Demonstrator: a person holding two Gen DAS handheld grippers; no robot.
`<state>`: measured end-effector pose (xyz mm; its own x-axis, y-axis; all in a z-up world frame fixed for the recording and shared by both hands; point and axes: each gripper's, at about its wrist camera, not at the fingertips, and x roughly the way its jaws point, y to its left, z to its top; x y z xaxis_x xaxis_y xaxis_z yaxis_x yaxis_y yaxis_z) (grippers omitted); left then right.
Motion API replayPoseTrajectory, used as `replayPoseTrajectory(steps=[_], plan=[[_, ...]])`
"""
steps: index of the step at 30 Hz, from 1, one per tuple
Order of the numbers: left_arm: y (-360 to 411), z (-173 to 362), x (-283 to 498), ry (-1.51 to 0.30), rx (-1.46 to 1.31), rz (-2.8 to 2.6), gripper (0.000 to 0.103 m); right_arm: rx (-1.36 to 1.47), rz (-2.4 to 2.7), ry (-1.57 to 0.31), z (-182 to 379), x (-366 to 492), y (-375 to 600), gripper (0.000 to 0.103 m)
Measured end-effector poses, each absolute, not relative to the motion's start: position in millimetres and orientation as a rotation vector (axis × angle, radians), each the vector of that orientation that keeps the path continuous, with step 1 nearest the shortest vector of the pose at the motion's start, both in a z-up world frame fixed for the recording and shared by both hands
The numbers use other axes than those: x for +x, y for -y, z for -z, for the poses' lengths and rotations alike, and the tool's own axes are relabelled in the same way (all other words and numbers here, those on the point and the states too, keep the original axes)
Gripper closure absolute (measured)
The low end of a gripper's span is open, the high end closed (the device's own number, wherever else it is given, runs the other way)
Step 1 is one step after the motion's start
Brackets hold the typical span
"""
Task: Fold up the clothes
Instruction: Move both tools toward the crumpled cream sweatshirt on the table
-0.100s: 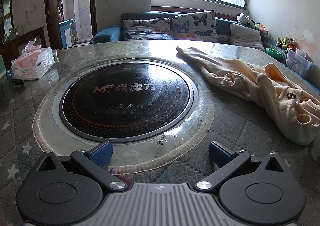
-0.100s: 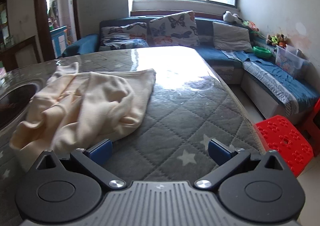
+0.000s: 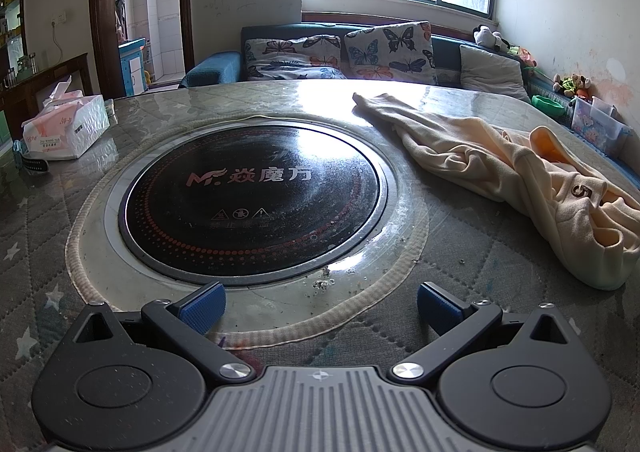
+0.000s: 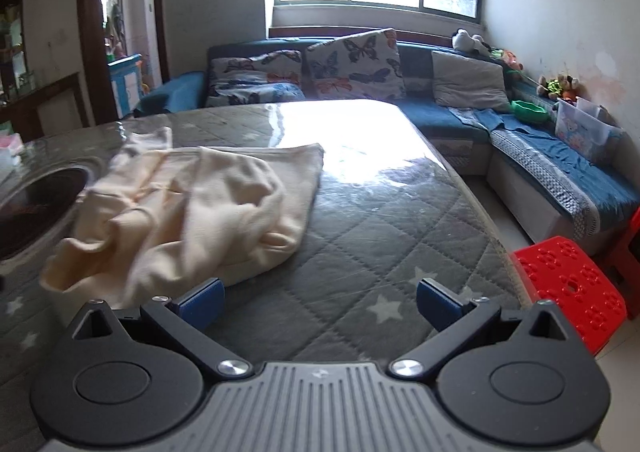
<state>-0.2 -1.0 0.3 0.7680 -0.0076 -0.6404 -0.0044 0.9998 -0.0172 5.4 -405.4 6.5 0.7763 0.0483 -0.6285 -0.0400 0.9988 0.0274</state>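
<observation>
In the left wrist view the left gripper sits at the bottom of the frame with its jaws spread wide and nothing between them, above the near rim of a round black cooktop set into the tabletop. A cream garment lies crumpled on the right side of this frame, apart from the gripper. A tissue pack rests at the left edge.

In the right wrist view the right gripper is likewise wide and empty at the bottom of the frame. The garment lies bunched in the left half, its near edge just beside the gripper's left finger; whether they touch cannot be told. A red stool stands at lower right and a blue sofa lies beyond the tabletop.
</observation>
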Motion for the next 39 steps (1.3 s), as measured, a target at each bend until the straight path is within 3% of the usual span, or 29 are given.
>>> replayPoseTrajectory(steps=[9,39], plan=[[5,-2,-4,-0.709,-0.026,-0.024,0.0,-0.07,-0.101,-0.612,-11,-23,370,0.0],[72,-37,-64,-0.723,0.005,0.104,0.0,-0.038,-0.125,-0.697,-16,-81,329,0.0]])
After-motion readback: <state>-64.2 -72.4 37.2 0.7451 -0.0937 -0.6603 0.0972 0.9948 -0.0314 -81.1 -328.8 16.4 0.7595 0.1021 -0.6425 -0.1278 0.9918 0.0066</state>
